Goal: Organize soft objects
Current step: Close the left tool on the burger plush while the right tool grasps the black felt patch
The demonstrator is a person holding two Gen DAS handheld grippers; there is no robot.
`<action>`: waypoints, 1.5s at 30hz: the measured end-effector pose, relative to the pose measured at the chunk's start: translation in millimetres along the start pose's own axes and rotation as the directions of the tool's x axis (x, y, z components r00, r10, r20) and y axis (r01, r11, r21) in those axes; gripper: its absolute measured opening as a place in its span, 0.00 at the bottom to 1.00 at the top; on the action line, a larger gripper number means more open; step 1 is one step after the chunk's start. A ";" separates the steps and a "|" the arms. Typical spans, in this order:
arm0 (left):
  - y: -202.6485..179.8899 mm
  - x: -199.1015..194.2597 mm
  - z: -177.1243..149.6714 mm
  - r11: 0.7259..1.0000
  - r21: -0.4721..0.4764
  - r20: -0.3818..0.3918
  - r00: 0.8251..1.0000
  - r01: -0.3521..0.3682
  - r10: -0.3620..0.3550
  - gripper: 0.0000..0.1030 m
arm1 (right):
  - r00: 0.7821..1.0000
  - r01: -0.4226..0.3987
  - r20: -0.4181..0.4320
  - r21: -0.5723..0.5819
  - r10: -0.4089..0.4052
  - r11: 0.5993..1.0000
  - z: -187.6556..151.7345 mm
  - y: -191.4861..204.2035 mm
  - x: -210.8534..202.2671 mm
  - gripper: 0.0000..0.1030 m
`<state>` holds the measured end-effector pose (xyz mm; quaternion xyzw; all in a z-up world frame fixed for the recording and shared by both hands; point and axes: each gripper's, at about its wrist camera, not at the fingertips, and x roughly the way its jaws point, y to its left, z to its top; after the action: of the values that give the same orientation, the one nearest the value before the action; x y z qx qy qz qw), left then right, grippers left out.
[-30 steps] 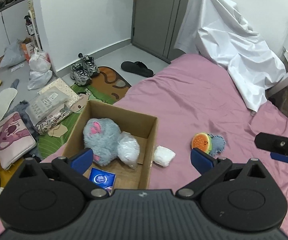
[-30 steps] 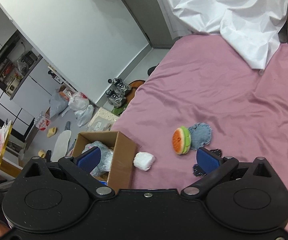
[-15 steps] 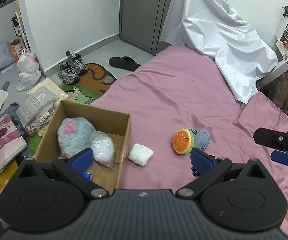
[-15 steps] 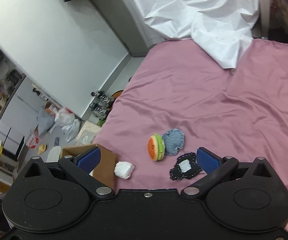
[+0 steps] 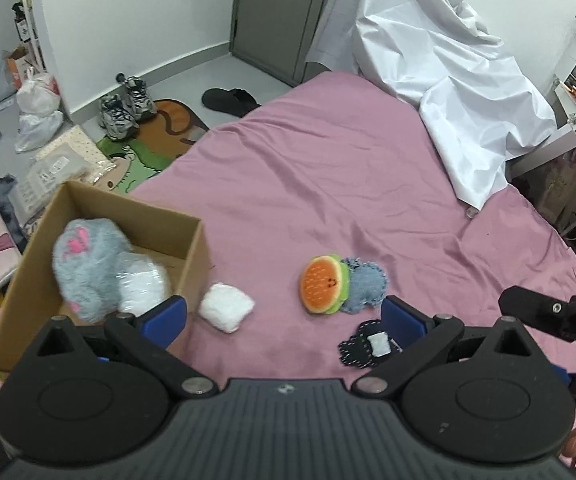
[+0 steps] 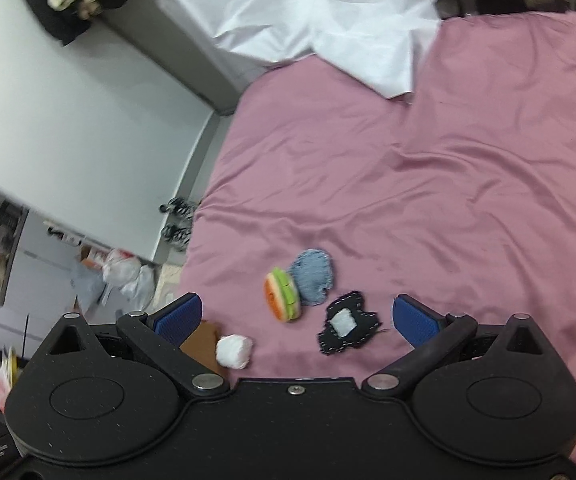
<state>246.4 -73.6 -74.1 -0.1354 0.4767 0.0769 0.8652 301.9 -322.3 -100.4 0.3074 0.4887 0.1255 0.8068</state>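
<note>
Pink bed (image 5: pixel 328 184): orange-green burger plush (image 5: pixel 324 289) lies free; both claws empty, spread wide.

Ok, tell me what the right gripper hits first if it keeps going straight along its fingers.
Probably the black felt patch on the pink bedsheet; it lies between the open fingers of the right gripper, nearest. The burger plush lies slightly farther left. Depth is uncertain.

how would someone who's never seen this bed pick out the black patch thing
On the pink bed, right of the cardboard box, sits a burger plush against a denim patch. Nearer the camera lies the black patch: flat, dark, white-stitched edge, white square at centre.
</note>
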 end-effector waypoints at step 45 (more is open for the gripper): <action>-27.6 153.1 11.6 0.996 -0.071 -0.203 0.977 0.048 -0.062 0.50 | 0.964 0.171 -0.254 0.368 -0.078 0.914 -13.0 -47.5 139.7 0.44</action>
<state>344.7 -95.7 -193.3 -0.1841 0.5565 0.0544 0.8084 354.5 -284.3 -233.5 0.4117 0.6140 0.0099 0.6733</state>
